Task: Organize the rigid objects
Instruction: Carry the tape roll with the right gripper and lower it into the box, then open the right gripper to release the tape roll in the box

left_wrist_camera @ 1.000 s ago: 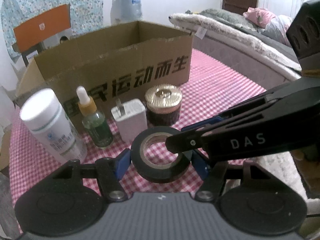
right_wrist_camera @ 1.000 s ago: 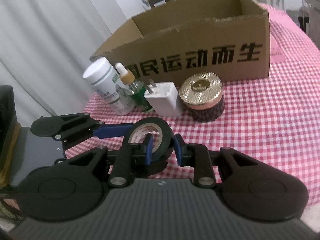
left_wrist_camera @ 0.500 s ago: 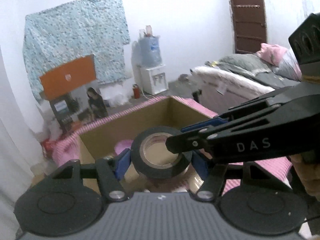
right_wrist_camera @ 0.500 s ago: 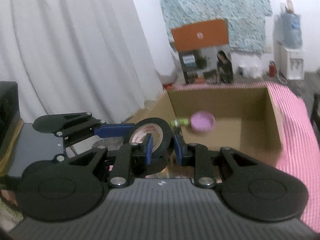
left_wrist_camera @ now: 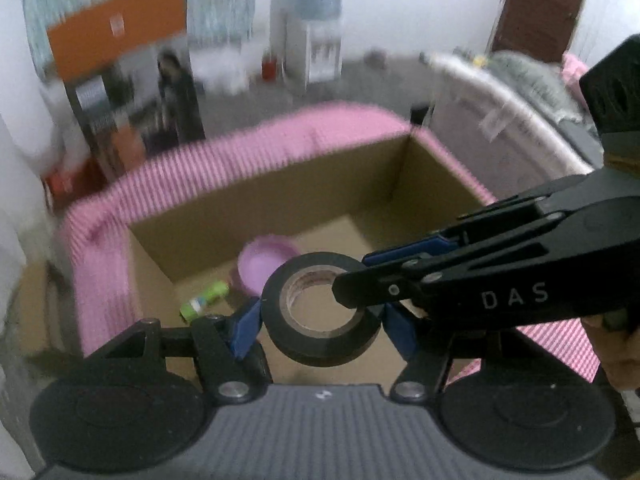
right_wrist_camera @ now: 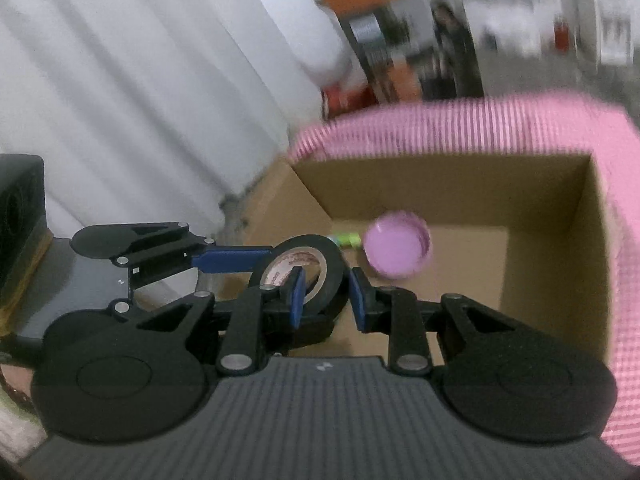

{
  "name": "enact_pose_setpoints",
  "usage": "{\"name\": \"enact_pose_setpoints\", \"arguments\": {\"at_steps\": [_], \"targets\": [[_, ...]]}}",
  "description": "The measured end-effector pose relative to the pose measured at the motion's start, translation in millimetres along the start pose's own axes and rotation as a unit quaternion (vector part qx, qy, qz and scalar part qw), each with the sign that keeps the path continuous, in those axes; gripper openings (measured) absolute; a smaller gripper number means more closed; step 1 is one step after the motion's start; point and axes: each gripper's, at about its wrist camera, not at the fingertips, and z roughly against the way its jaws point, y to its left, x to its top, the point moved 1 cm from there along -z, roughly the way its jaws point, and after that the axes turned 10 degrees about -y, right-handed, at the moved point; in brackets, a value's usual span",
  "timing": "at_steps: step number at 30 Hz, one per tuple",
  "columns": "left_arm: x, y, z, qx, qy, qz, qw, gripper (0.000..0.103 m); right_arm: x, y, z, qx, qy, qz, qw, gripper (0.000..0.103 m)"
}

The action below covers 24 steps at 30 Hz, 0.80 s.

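A black tape roll (left_wrist_camera: 320, 346) hangs over the open cardboard box (left_wrist_camera: 280, 200), held by both grippers. My left gripper (left_wrist_camera: 320, 322) is shut on the roll, with its blue pads against the roll's outer sides. From the right, my right gripper (left_wrist_camera: 356, 276) pinches the roll's wall, one finger inside the hole. In the right wrist view the tape roll (right_wrist_camera: 308, 245) sits between the pads of my right gripper (right_wrist_camera: 326, 298), and one blue finger (right_wrist_camera: 232, 260) of the left gripper reaches in from the left. The cardboard box (right_wrist_camera: 440, 188) lies just ahead and below.
Inside the box lie a pink round bowl (left_wrist_camera: 264, 264) (right_wrist_camera: 396, 248) and a small green tube (left_wrist_camera: 204, 300) (right_wrist_camera: 346, 238). A pink checked cloth (left_wrist_camera: 104, 272) (right_wrist_camera: 624, 280) covers the table around the box. White curtains (right_wrist_camera: 140, 100) hang on the left, and a bed (left_wrist_camera: 520, 92) stands to the right.
Both grippers rose with the tape roll and carried it forward from the table in front of the box to above its open top. The bottles, charger and jar have dropped out of view.
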Motion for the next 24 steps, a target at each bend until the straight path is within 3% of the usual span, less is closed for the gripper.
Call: {"name": "enact_pose_setpoints", "arguments": {"at_steps": [6, 13, 18, 24], "targets": [[-8.1, 20.6, -56.1, -0.012, 0.085, 0.023, 0.9960, 0.067, -6.7, -28.1, -61.9, -0.011, 0.092, -0.033, 0.995, 0.024], [-15.3, 29.9, -85.2, -0.024, 0.144, 0.030, 0.9888, 0.067, -18.0, -40.4, -99.6, -0.016, 0.164, -0.048, 0.985, 0.024], [-17.1, 33.1, -91.8, -0.028, 0.164, 0.034, 0.9855, 0.067, -28.2, -46.1, -114.4, -0.020, 0.191, -0.055, 0.980, 0.025], [-12.7, 33.1, -88.3, -0.032, 0.157, 0.036, 0.9865, 0.072, -30.6, -49.0, -123.8, -0.020, 0.192, -0.057, 0.980, 0.029]]}}
